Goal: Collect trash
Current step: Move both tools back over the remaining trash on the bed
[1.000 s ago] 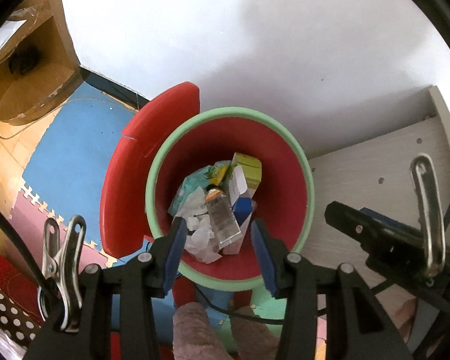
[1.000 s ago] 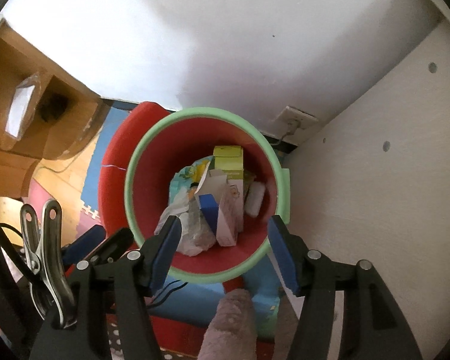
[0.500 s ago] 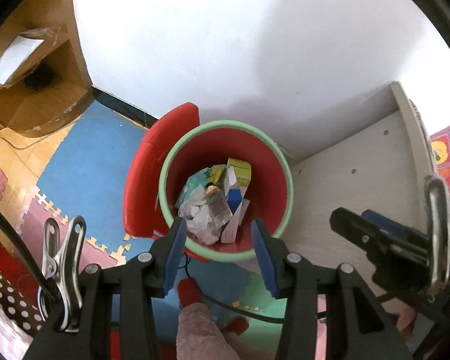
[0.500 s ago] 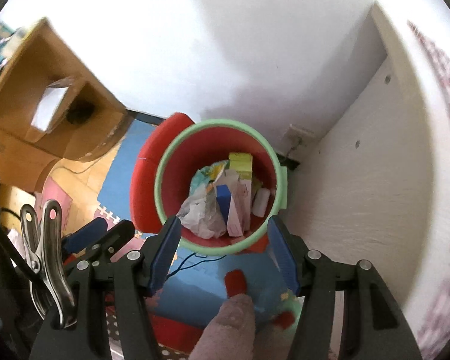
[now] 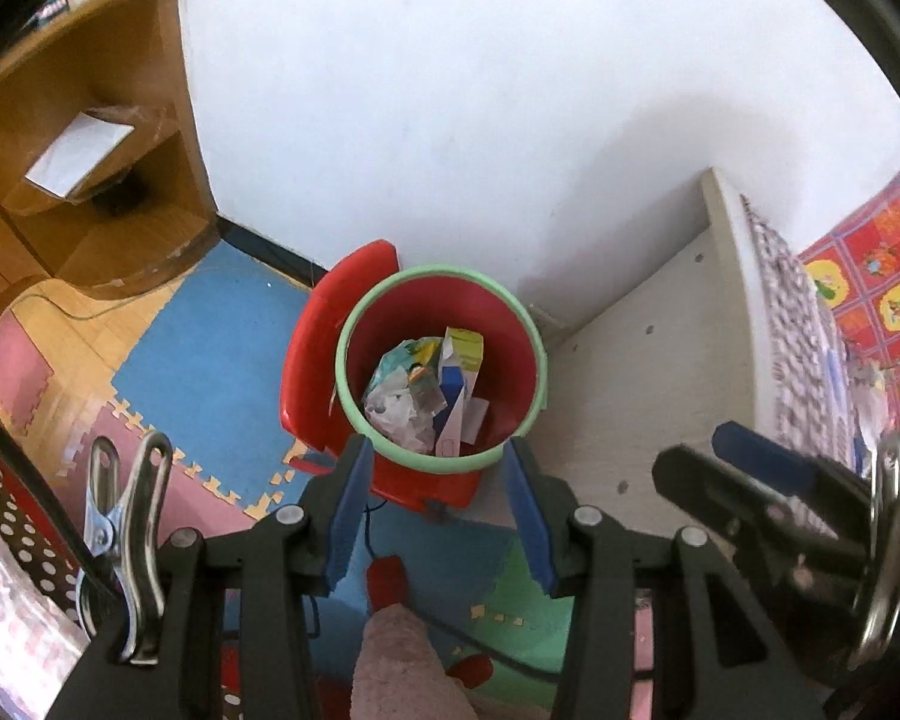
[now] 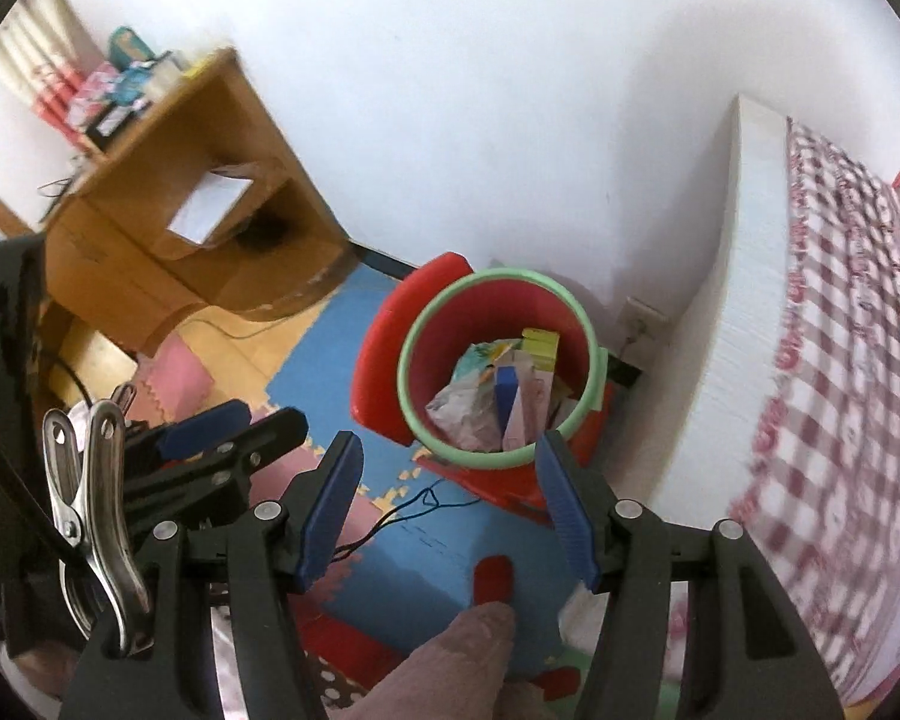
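We look steeply down into a corner of a room. The floor (image 5: 210, 360) is covered with interlocking foam mats in blue, pink and green, with a strip of bare wood flooring at about nine o'clock in the left wrist view. A white wall (image 5: 480, 120) fills the upper half of both views, edged by a dark skirting board.

The red bin (image 5: 510, 354) with a pale green rim stands on the floor against the wall, near the centre of the left view and slightly toward three o'clock of centre in the right view (image 6: 570, 324). Its red lid (image 5: 318, 360) stands tipped up at its nine o'clock side. Inside lies the trash (image 5: 426, 396): crumpled plastic, a yellow-green carton and a blue-and-white box, piled loosely.

A wooden cabinet (image 6: 168, 210) with open shelves sits at ten o'clock; a white sheet lies on one shelf, and books or boxes crowd its top. At three o'clock is a white bed frame (image 6: 726, 330) with a red-and-white checked cover. A wall socket (image 6: 645, 318) shows low on the wall between bin and bed, and a thin dark cable (image 6: 414, 510) trails over the blue mat.

Our left tongs (image 5: 438, 516) hang above the bin with the blue pads standing apart and nothing between them. Our right tongs (image 6: 450, 522) are likewise spread wide and empty, above the bin's near rim. Each pair shows at the edge of the other's view.
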### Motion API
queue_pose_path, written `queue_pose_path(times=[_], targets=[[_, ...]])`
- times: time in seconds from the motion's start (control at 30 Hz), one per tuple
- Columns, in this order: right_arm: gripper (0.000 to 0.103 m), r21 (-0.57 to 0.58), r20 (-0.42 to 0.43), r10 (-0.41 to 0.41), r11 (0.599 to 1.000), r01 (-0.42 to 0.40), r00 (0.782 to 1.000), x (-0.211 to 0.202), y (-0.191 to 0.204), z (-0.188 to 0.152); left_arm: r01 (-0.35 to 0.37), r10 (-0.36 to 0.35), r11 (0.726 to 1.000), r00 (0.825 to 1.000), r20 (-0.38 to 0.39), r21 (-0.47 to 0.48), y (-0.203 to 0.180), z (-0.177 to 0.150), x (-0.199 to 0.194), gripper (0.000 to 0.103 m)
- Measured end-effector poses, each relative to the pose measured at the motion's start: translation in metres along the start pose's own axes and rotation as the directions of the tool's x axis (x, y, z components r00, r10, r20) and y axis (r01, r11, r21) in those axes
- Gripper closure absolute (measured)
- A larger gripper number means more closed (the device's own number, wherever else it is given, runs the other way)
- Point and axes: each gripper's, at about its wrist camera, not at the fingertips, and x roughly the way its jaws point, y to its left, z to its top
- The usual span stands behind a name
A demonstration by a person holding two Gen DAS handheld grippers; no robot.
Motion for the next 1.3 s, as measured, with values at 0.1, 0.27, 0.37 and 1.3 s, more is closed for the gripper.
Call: queue_pose_path(times=[0.1, 0.27, 0.37, 1.3], targets=[[0.042, -0.006, 0.027, 0.019, 1.000, -0.019, 0.999, -0.025, -0.005, -0.011, -0.015, 0.014, 1.000, 0.999, 0.032, 0.017, -0.009, -0.007, -0.024, 0.056], [0.042, 0.000, 0.087, 0.048, 0.999, -0.049, 0.995, -0.073, -0.026, -0.030, 0.008, -0.010, 0.999, 0.998, 0.056, 0.036, -0.030, -0.019, -0.053, 0.056], [0.042, 0.012, 0.122, 0.050, 0.999, -0.051, 0.991, -0.100, -0.040, -0.044, 0.027, -0.031, 0.997, 0.998, 0.055, 0.071, -0.052, -0.030, -0.065, 0.056], [0.042, 0.389, 0.299, -0.186, 0.919, 0.058, 0.936, -0.275, -0.227, -0.199, 0.226, -0.241, 0.883, 0.970, -0.015, 0.411, -0.298, -0.112, -0.103, 0.056]])
